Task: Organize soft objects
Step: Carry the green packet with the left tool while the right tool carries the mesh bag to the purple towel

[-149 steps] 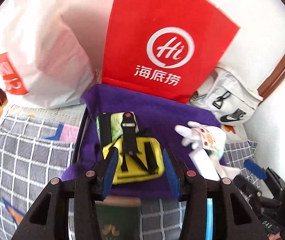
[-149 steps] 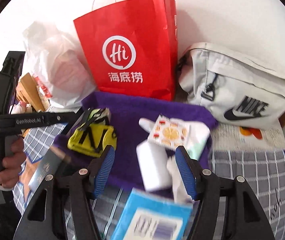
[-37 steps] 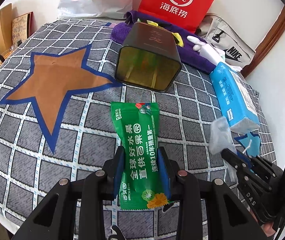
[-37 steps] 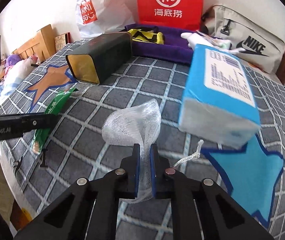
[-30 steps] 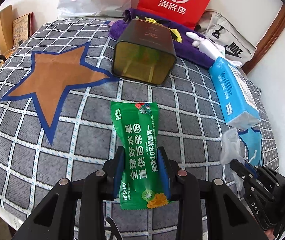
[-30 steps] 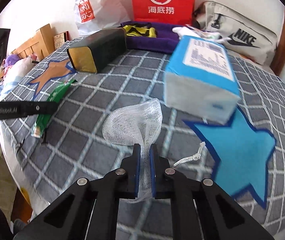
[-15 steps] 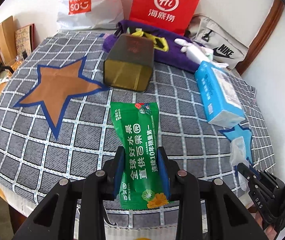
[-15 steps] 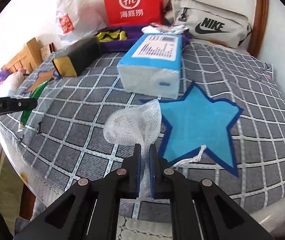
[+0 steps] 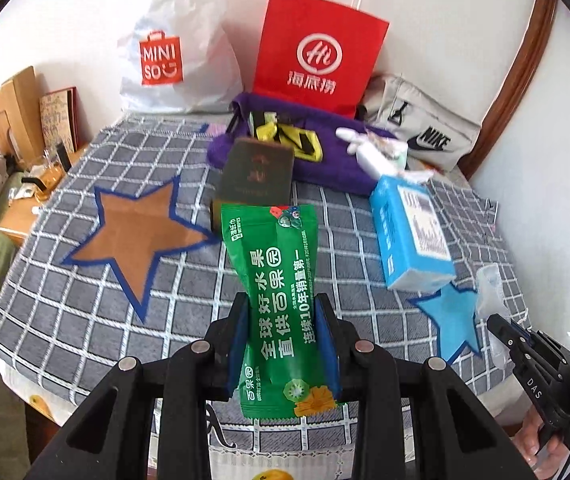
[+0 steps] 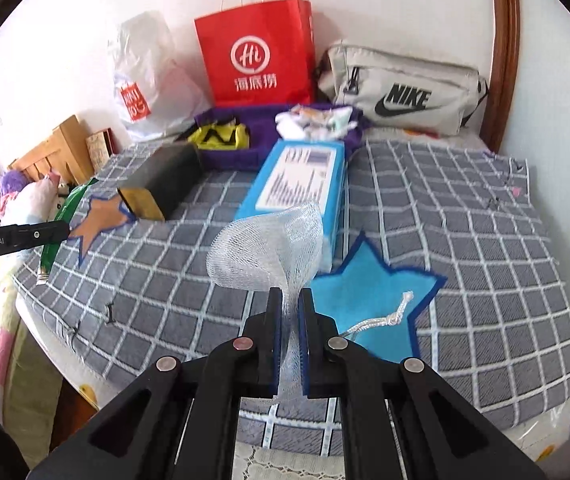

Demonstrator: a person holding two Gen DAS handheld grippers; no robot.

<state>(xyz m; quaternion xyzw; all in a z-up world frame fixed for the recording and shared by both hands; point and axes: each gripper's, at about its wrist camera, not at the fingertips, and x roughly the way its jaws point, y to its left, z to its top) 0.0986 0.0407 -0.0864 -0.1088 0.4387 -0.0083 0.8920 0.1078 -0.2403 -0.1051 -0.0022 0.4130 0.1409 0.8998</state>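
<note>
Green snack packet (image 9: pixel 281 304) and mesh pouch (image 10: pixel 273 252) held above the bed's (image 10: pixel 485 240) front edge.

A bed (image 9: pixel 85 300) with a grey checked cover fills the middle of both views, sewn with a brown star (image 9: pixel 141 236) at left and a blue star (image 10: pixel 369 300) at lower right; a red paper bag (image 9: pixel 317 56) stands at the wall, top centre, with a white plastic shopping bag (image 9: pixel 173 52) to its left and a grey Nike pouch (image 10: pixel 405 88) to its right; a wooden headboard (image 9: pixel 1 116) shows at the left edge; a brown wooden trim (image 9: pixel 521 64) curves down the upper right.
</note>
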